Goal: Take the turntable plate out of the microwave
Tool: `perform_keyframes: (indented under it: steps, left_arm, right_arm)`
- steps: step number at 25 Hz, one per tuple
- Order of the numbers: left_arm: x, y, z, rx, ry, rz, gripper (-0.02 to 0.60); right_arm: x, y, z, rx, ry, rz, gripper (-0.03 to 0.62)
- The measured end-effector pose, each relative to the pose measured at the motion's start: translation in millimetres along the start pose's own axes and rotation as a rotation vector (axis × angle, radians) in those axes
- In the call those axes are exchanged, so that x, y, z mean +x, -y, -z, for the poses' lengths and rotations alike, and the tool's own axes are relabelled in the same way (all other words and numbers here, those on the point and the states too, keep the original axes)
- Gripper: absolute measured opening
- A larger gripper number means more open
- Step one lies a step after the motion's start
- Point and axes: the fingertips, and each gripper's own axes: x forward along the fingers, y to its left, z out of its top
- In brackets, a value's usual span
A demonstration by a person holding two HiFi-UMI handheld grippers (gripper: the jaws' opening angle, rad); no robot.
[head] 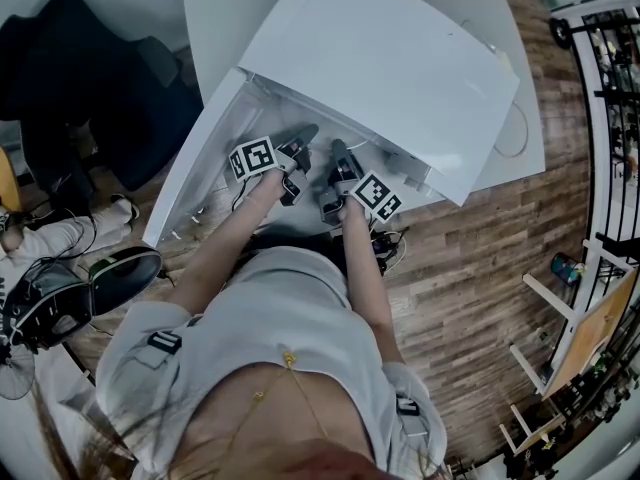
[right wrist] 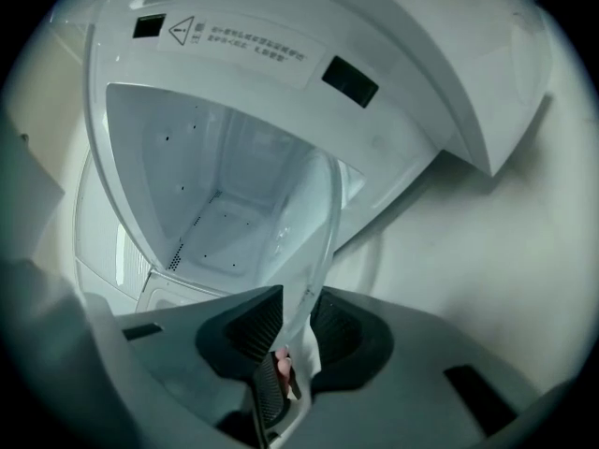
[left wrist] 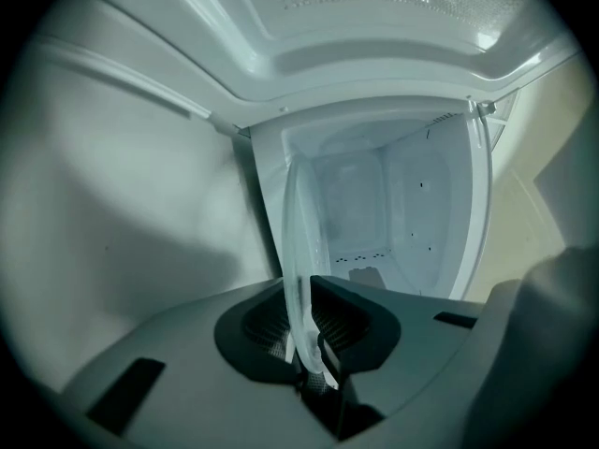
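The white microwave (head: 400, 68) fills the upper centre of the head view; the clear turntable plate (left wrist: 304, 241) shows edge-on before its open cavity; the left gripper (left wrist: 309, 340) and right gripper (right wrist: 295, 330) each pinch its rim.

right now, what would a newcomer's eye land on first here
The clear glass turntable plate, held edge-on at the mouth of the white microwave, with the left gripper and right gripper each clamped on its rim. Next, the microwave's open door, swung out at the head view's left.
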Motion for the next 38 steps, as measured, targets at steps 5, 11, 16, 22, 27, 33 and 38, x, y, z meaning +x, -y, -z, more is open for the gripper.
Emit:
perform_keyframes:
  steps: [5,11,16,22,27,33,38]
  left_arm:
    - [-9.8,-1.2,7.0,-0.012,0.004,-0.007,0.069]
    - [-16.7,1.7,12.3,-0.001,-0.002,-0.008,0.069]
    - [-22.6,0.6,17.4,-0.005,-0.005,-0.008,0.069]
    - [-22.7,3.3,18.0,0.051,-0.016,0.022,0.073]
    - [-13.3,5.2,14.7,0.059,-0.029,0.062,0.081]
    - [-7.1,10.2,-7.2,0.032,0.07,0.119,0.081]
    - [-0.9,10.4,-18.2,0.028,0.072,0.116,0.077]
  right_arm:
    - [-7.2,-0.2,8.2,0.002,-0.021,0.002,0.095]
    - [-14.9,-4.5,11.6,-0.004,-0.028,-0.004,0.092]
    - [-20.3,-4.0,17.3,0.001,-0.04,-0.005,0.089]
    - [-24.0,-5.9,18.5,0.003,-0.047,-0.011,0.084]
    - [-25.4,-5.6,16.1,0.004,-0.042,-0.013,0.084]
    - [-29.4,-8.2,20.0,0.018,-0.054,-0.024,0.081]
    - [-33.9,-7.9,27.1,0.02,-0.07,-0.021,0.083]
